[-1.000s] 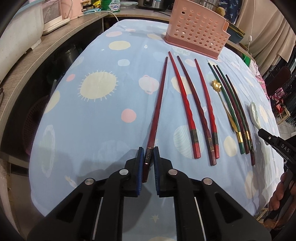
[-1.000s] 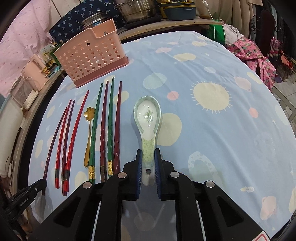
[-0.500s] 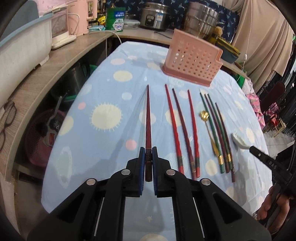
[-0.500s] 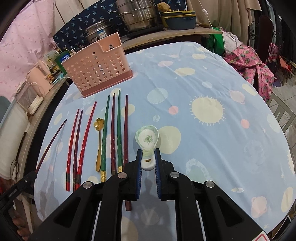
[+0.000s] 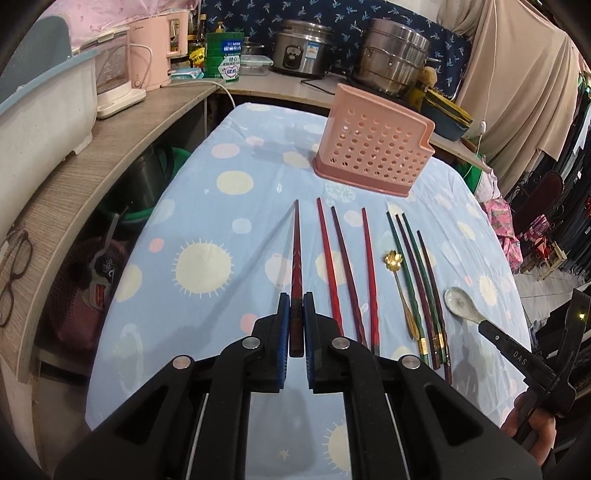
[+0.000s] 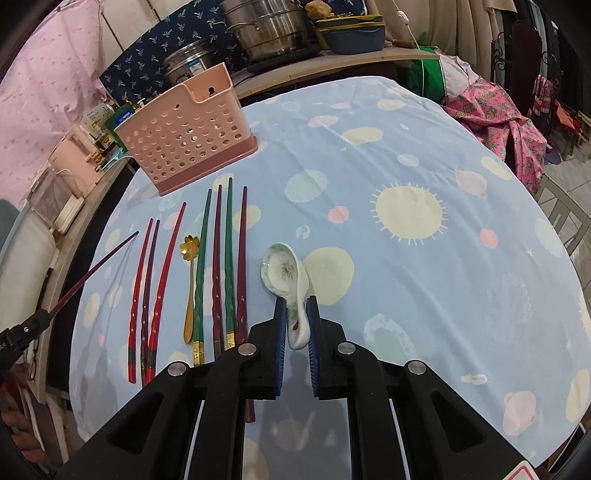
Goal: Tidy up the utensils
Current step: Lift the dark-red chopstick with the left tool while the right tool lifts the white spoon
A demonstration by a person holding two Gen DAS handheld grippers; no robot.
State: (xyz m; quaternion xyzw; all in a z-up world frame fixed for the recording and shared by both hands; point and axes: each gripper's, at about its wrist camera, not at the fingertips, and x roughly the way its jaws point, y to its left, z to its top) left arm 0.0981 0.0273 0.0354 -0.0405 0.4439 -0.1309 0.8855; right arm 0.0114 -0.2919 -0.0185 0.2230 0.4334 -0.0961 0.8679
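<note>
The left gripper [image 5: 295, 314] points down at a slant and pinches a dark red chopstick [image 5: 296, 258], lifted off the table [image 5: 229, 192]. The right gripper [image 6: 295, 317] slants down too, pinching a white spoon [image 6: 286, 273] by its handle, above the cloth.

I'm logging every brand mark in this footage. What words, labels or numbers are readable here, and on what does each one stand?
"DAS": white letters on the right gripper's black finger, in the left wrist view.
Green can on the counter: blue and white label, print too small to read.
Rice cooker: small blue badge, unreadable.
Pink appliance: faint brand mark, too blurred to read.
Nothing else is legible.
</note>
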